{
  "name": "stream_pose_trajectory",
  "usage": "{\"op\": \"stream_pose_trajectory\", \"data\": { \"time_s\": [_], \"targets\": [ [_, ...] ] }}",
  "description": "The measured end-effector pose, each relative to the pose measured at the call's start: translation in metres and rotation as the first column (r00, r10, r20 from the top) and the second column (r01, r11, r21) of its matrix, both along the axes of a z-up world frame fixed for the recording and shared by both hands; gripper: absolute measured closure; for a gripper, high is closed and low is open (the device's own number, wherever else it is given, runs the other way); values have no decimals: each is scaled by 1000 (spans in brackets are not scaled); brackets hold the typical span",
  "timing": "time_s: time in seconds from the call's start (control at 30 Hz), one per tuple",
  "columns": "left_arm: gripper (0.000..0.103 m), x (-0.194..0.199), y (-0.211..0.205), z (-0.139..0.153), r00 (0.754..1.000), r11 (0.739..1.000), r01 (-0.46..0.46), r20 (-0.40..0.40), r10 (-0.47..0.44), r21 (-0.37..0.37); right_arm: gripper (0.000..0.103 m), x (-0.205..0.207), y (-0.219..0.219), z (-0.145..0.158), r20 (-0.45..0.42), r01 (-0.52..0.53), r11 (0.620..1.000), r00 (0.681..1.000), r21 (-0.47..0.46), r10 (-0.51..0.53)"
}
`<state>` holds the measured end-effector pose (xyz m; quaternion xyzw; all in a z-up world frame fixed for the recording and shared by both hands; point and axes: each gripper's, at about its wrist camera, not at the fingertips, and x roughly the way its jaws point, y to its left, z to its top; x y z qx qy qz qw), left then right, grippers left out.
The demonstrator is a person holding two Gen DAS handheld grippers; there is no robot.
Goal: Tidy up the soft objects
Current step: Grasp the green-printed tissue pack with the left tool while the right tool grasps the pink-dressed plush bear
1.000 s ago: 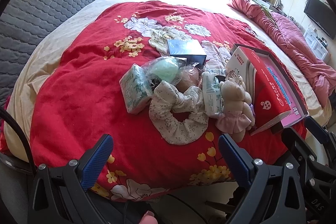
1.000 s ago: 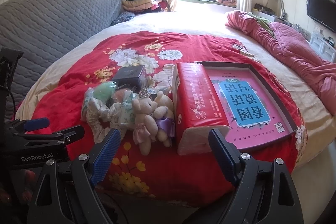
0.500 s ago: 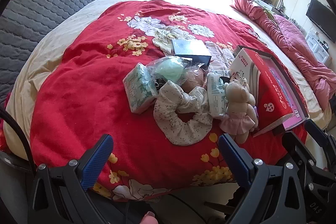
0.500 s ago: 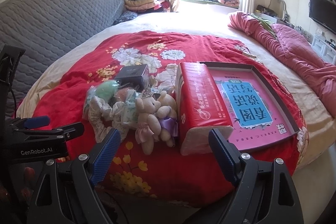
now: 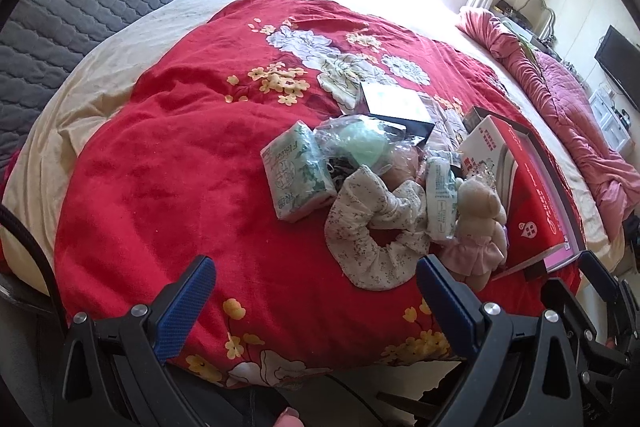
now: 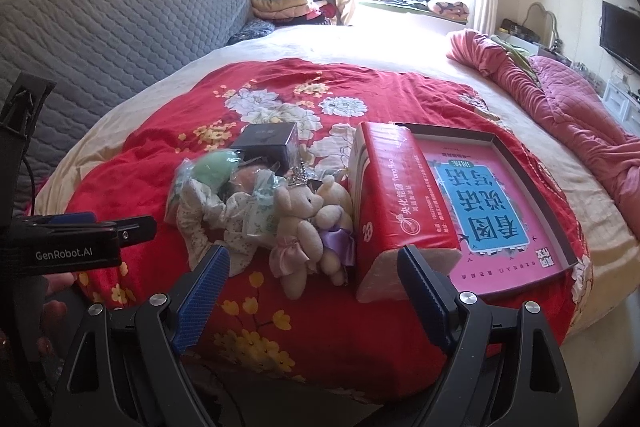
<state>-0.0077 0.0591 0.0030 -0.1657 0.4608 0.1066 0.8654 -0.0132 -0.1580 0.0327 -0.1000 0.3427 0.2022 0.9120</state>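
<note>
I have brought both grippers, left [image 5: 312,291] and right [image 6: 312,277], nearer the scrunchie [image 5: 374,227] and bears [image 6: 308,227], jaws wide, nothing held yet

I count two teddy bears [image 6: 298,223], two tissue packs [image 5: 294,175], one floral scrunchie [image 5: 372,227], one red tissue box [image 6: 396,199], one black box [image 6: 268,143], one tray [image 6: 516,163].

Both wrist views over bed [image 5: 120,75]
</note>
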Motion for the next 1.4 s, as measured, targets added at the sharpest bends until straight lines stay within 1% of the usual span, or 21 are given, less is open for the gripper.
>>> {"op": "stream_pose_trajectory", "data": {
  "time_s": [0.07, 0.33, 0.4, 0.53, 0.63, 0.8, 0.93, 1.0, 1.07, 1.13, 1.27, 1.33, 1.37, 1.4],
  "targets": [
    [2, 1, 7, -2, 1000, 1000, -14, 0, 14, -10, 16, 0, 4, 0, 10, -14, 1000, 1000, -8, 14],
    [2, 13, 42, -19, 998, 992, -68, -23, 66, -103, 16, 4, 15, -5, 32, -56, 998, 998, -41, 57],
    [2, 22, 50, -24, 998, 988, -63, -28, 59, -143, 16, 8, 17, -7, 30, -58, 997, 998, -44, 59],
    [2, 42, 66, -35, 997, 984, -65, -51, 58, -163, 16, 15, 20, -9, 27, -60, 997, 998, -51, 61],
    [3, 55, 75, -46, 996, 970, -67, -67, 53, -232, 17, 18, 22, -12, 31, -63, 996, 997, -61, 65],
    [6, 72, 79, -58, 995, 958, -66, -84, 44, -280, 16, 25, 27, -16, 25, -69, 995, 997, -76, 71],
    [10, 82, 76, -66, 995, 954, -50, -97, 22, -295, 16, 31, 31, -19, 35, -80, 991, 996, -103, 84],
    [12, 85, 76, -68, 995, 956, -46, -98, 18, -290, 16, 34, 34, -21, 39, -89, 989, 995, -114, 94],
    [15, 88, 77, -70, 995, 957, -42, -101, 13, -287, 16, 38, 37, -24, 40, -99, 986, 994, -135, 105],
    [16, 89, 78, -72, 995, 953, -40, -96, 11, -299, 17, 44, 43, -27, 42, -113, 980, 992, -162, 121],
    [20, 91, 79, -74, 996, 952, -31, -89, 4, -303, 17, 53, 55, -30, 68, -142, 967, 985, -211, 160],
    [22, 91, 78, -75, 996, 951, -25, -87, -2, -309, 22, 57, 62, -34, 74, -155, 959, 981, -238, 177],
    [24, 91, 78, -75, 996, 951, -19, -85, -8, -308, 26, 61, 65, -36, 66, -158, 955, 982, -251, 179],
    [25, 92, 76, -75, 996, 953, -13, -83, -13, -302, 28, 64, 66, -38, 56, -165, 953, 981, -253, 184]
  ]
}}
